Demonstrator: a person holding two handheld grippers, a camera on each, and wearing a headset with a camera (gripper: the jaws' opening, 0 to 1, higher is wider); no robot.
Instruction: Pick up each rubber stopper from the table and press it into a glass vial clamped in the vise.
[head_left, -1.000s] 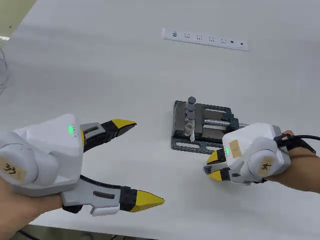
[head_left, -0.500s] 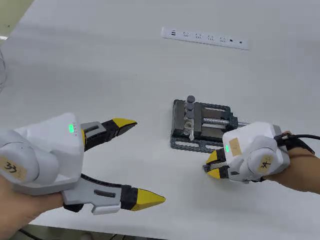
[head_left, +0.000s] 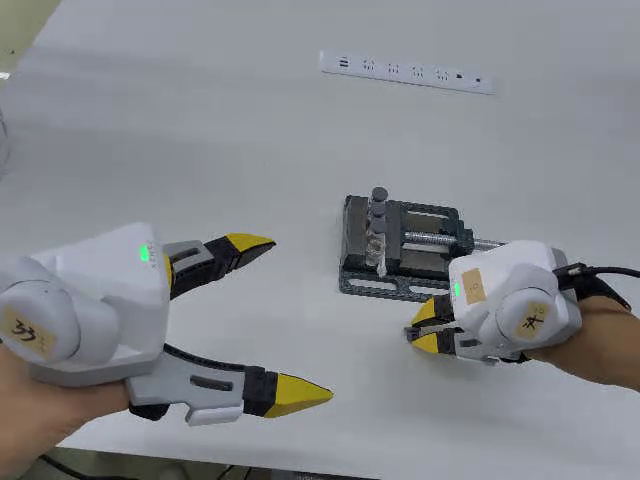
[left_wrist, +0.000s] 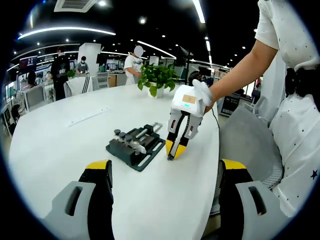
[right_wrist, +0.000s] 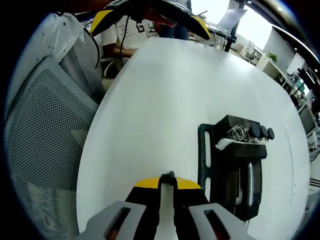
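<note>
White bench (head_left: 200, 130), matte.

Count:
- one dark vise (head_left: 352, 240), right of centre in the head view
- one white power strip (head_left: 405, 73), upper centre
- two tongs

One row of glass vials (head_left: 378, 240) stands clamped in the vise. Three of them carry dark fitted stoppers (right_wrist: 261, 132). Clear open glass (right_wrist: 239, 132) ends the row, but I cannot tell whether that is one vial or two.

Right tongs (head_left: 425, 327), lower right of the head view. The jaws are all but closed, and the yellow tips pinch one small dark rubber stopper (right_wrist: 168, 176), seen at bottom centre of the right gripper view. The tips touch nothing else that I can make out.

Left tongs (head_left: 285, 320), lower left of the head view. The jaws are spread wide with nothing between them, over bare bench.

Positions:
- Head view: the vise sits just up and left of the right tongs, near but apart, and well to the right of the left tongs.
- Right gripper view: the vise lies to the right of the held stopper, with the vial row at the vise's upper end.
- Left gripper view: the vise is at mid-frame between the two jaws, and the right tongs point down just beside its right edge.
</note>
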